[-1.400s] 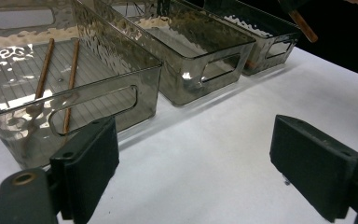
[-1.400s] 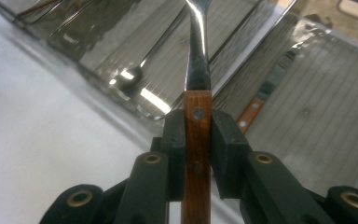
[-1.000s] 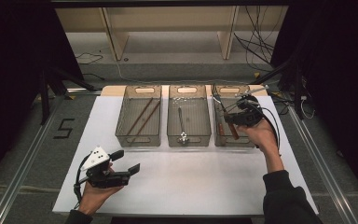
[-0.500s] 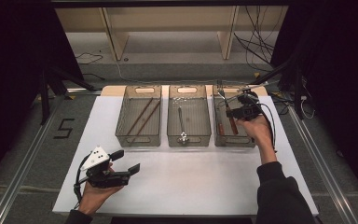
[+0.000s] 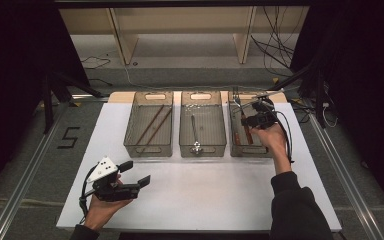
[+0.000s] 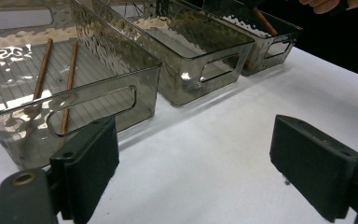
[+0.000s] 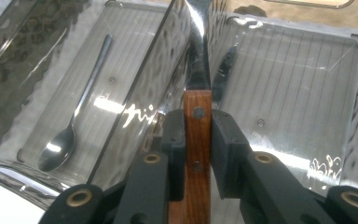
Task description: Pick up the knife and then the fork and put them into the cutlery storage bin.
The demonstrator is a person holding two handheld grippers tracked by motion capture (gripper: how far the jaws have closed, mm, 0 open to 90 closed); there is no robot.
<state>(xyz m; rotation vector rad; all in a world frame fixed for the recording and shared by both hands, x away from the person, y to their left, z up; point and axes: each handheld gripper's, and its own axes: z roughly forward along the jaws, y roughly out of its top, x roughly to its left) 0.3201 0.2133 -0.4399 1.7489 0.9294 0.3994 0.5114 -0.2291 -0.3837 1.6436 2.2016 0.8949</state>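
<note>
My right gripper [image 7: 197, 135] jaws pinching wood-handled knife [image 7: 197, 88] over right bin [image 5: 267, 150]. My left gripper [image 5: 132, 175] jaws spread, nothing between, low over near-left surface [image 5: 205, 195].

A white desk [image 5: 220, 195] carries three smoky clear plastic bins side by side along its far half: the left bin [image 5: 149, 125], the middle bin [image 5: 202, 125] and the right bin [image 5: 247, 145], close together, near half bare.
</note>
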